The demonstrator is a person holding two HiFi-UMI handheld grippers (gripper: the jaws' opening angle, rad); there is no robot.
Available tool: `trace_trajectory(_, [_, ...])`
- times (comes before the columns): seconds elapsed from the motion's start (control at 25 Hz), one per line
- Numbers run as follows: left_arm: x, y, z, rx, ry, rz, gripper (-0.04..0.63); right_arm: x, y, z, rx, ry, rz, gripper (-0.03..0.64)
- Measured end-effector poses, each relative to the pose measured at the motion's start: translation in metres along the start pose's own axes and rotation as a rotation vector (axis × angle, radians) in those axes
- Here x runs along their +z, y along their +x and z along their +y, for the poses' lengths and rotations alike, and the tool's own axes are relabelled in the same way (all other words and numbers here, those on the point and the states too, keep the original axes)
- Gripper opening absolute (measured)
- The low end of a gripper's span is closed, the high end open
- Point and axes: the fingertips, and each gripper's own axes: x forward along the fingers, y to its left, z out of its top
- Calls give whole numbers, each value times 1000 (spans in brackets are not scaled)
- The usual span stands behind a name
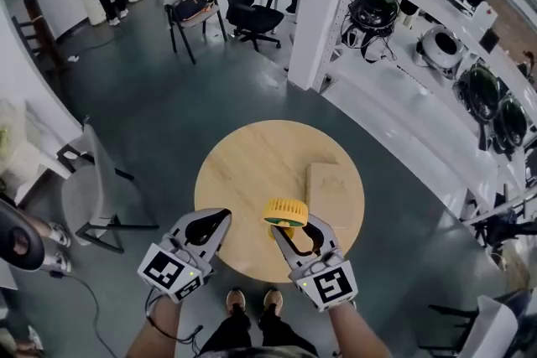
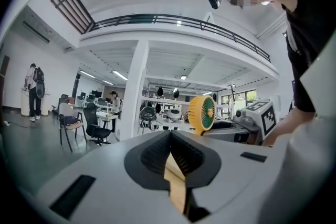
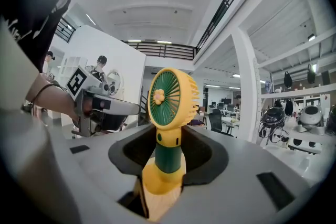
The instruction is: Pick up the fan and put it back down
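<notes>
Round table [image 1: 243, 172] below me, with a pale board [image 1: 331, 184] lying flat on its right side. Left gripper [image 1: 220, 218]: I see its jaws together with nothing between them, beside the right one over the table's near edge. Right gripper [image 1: 294, 229]: jaws a little apart, clamped on the fan's stem. Fan [image 1: 286, 211] stands upright, head above the jaws, over the table's near part.

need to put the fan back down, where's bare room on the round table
The table is bare across its left half and far rim, up to the wooden board on its right. The near edge is crowded: the right gripper holds the fan there, the left gripper beside it.
</notes>
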Motion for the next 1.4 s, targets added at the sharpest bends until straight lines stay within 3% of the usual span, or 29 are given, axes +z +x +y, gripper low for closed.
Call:
trace_trajectory(0.56, [74, -24, -38, -25, 23, -18, 17, 86, -46, 18, 15, -10, 8, 152])
trace_trajectory(1.4, [82, -35, -49, -30, 43, -37, 17, 94, -55, 32, 22, -15, -9, 153])
